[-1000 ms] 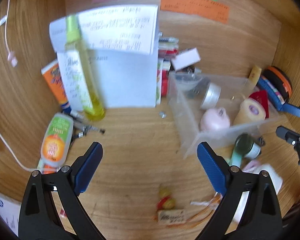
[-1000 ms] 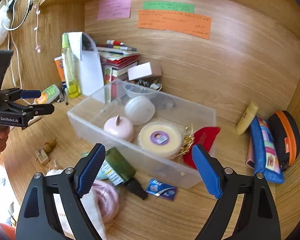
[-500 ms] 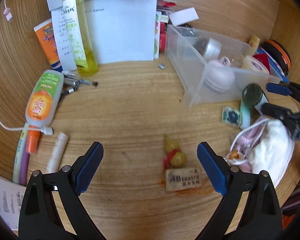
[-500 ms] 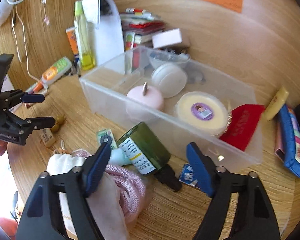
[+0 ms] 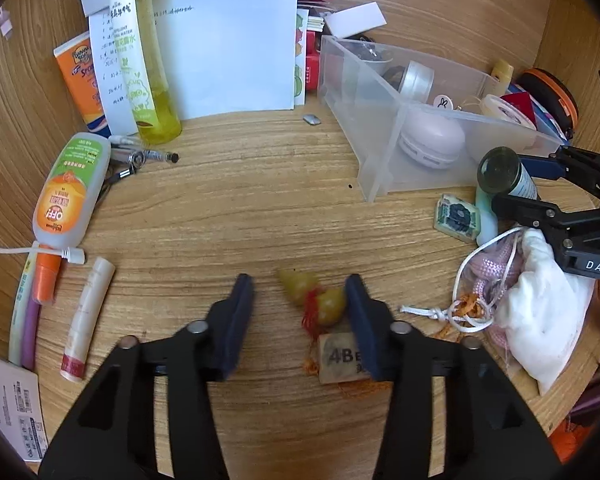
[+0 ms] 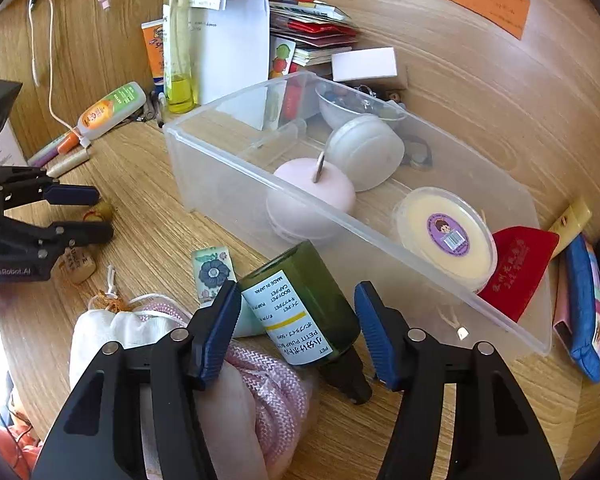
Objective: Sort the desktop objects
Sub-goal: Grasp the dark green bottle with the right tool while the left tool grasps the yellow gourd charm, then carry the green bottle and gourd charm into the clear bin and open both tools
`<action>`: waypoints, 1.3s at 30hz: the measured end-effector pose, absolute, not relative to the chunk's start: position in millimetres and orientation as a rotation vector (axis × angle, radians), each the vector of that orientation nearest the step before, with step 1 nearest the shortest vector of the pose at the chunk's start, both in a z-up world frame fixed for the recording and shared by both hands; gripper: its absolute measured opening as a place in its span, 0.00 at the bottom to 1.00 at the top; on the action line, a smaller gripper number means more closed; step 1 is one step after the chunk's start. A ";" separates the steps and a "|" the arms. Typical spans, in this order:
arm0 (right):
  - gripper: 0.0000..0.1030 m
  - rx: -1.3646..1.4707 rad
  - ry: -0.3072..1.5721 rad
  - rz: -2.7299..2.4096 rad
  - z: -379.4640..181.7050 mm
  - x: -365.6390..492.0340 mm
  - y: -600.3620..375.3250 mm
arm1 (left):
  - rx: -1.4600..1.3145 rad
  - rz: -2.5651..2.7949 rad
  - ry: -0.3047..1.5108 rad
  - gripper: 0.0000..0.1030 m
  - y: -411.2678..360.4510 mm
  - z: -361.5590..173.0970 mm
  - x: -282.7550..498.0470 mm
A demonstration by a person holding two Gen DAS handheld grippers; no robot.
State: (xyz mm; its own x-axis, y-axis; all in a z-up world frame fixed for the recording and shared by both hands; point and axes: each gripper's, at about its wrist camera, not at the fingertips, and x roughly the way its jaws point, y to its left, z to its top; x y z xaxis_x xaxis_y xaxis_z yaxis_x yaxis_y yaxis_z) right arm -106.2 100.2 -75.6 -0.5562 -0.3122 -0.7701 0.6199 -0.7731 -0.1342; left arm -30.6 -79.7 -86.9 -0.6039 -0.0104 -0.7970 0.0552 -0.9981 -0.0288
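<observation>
Here the wooden counter [image 5: 240,200] carries a clear plastic bin [image 6: 236,184], which already holds a pink round case [image 6: 312,200], a white round case and a yellow-lidded tub [image 6: 446,232], so it reads as the place where the small loose things get gathered. Just outside its near wall lies a dark green bottle [image 6: 304,312] on its side, white label up, black cap toward the camera. The right hand-held gripper [image 6: 296,328] straddles it with jaws closing, pads not yet pressing. The left hand-held gripper [image 5: 300,320] is closing around a small yellow-green gourd charm [image 5: 320,296] with red thread beside an eraser [image 5: 340,356]; 1 pad seems to touch it, the other stands clear.
</observation>
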 end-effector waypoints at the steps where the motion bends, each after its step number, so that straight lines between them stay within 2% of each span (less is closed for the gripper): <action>1: 0.53 1.035 0.543 -2.316 -75.4 -105.4 100.1 | 1.377 -2.780 0.071 0.34 -79.9 -86.9 -30.7; 2: 0.53 1.031 0.547 -2.317 -75.4 -105.0 99.9 | 1.370 -2.781 0.067 0.29 -80.5 -87.4 -30.1; 3: 0.52 1.027 0.550 -2.319 -75.2 -104.5 100.0 | 1.362 -2.780 0.068 0.28 -81.3 -87.5 -29.1; 10: 0.46 0.981 0.496 -2.344 -62.8 -98.0 108.6 | 1.322 -2.780 0.148 0.28 -92.8 -81.6 -22.2; 18: 0.42 0.919 0.406 -2.380 -42.2 -88.2 124.7 | 1.189 -2.853 0.179 0.28 -84.2 -48.4 -18.2; 39: 0.42 0.737 0.156 -2.460 18.0 -90.1 171.0 | 0.959 -3.090 0.120 0.28 -35.2 25.5 -39.3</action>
